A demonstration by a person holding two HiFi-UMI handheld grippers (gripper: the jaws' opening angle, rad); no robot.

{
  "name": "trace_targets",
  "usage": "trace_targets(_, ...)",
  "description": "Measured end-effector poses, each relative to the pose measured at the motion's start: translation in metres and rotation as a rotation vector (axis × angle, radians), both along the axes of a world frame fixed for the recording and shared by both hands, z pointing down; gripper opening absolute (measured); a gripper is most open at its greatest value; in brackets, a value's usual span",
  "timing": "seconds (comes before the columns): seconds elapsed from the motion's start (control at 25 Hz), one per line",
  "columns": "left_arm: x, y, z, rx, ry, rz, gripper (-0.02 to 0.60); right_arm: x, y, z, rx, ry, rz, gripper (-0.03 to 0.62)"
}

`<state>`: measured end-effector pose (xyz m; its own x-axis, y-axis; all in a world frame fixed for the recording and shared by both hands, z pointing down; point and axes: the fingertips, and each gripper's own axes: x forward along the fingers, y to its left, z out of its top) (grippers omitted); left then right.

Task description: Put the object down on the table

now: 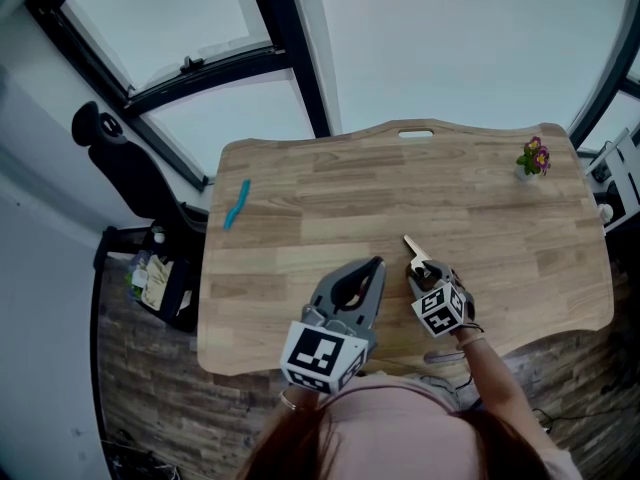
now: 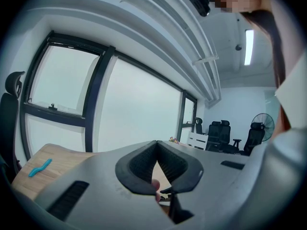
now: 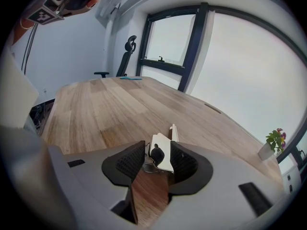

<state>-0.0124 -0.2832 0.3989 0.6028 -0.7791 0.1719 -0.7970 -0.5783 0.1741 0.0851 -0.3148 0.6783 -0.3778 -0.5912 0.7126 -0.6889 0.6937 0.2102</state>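
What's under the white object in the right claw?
Only bare wooden table shows beneath the white object. The right claw covers its lower end, so contact is unconfirmed.

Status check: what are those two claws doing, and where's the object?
Left gripper shut, empty. Right gripper open, small white object between its jaws, seemingly on the table. Nothing near it.

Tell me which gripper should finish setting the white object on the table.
Right. The white object sits between the open fingers of the right gripper, low over the table. The left gripper is shut, empty, pointing toward the window.
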Motion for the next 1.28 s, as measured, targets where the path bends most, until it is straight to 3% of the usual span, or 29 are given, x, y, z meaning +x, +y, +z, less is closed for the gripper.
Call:
trace_targets(0.24,-0.001,0.005,-0.001,0.006,-0.001,0.001,0.002,-0.003,0.004,-0.013,0.03,-0.037,0.014,0.15)
trace_targets(0.6,-0.004,0.016,-0.006,0.024,0.009,-0.004,0.002,0.0,0.009,-0.034,0.053,-0.135,0.122,0.145)
trace_targets(1.28,-0.013,0.035,-0.017,0.042,0.01,-0.002,0.002,0.007,0.026,-0.079,0.12,-0.245,0.252,0.014)
